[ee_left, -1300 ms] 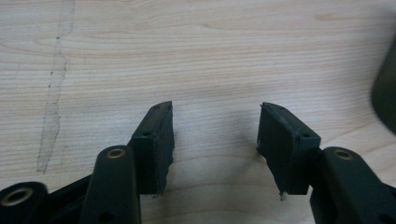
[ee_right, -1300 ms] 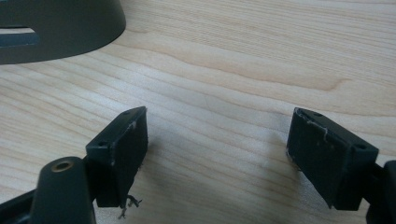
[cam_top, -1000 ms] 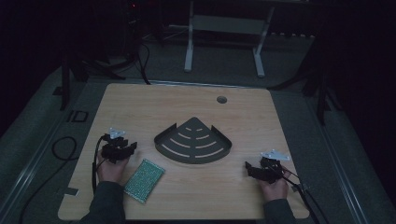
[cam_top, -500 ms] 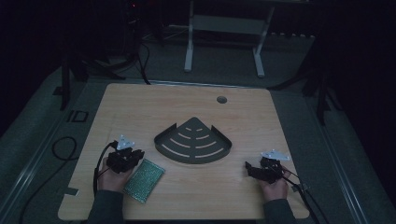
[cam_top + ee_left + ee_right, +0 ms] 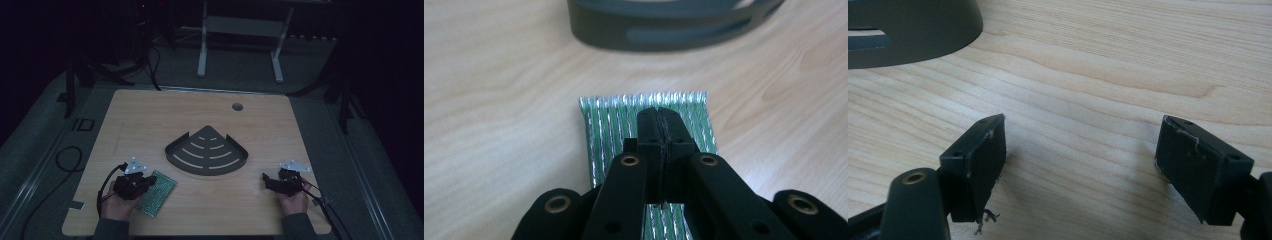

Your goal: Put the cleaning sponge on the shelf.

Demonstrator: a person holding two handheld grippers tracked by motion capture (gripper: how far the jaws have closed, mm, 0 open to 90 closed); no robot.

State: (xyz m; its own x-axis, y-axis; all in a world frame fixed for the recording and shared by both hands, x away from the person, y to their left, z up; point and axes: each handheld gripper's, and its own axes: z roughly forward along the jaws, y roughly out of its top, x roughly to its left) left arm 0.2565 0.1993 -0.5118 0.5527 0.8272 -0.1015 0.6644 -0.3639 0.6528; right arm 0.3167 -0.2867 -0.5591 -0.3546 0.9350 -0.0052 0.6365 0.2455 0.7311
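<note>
Left gripper view: your left gripper (image 5: 658, 117) is hovering pressed together over the green pad (image 5: 599, 125); your right gripper (image 5: 1080, 150) is gaping above bare counter (image 5: 1128, 65).

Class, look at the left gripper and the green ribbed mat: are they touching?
Cannot tell. In the left gripper view the left gripper, fingers closed together, overlaps the green mat, but neither contact nor a gap shows plainly.

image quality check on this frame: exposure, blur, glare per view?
High view: badly underexposed, table dim, surroundings nearly black. Left gripper view: bright; grey tray at top is blurred, foil-striped green pad shows specular glints. Right gripper view: well lit, wood grain sharp, soft shadows under its jaws, tray corner slightly soft.
</note>
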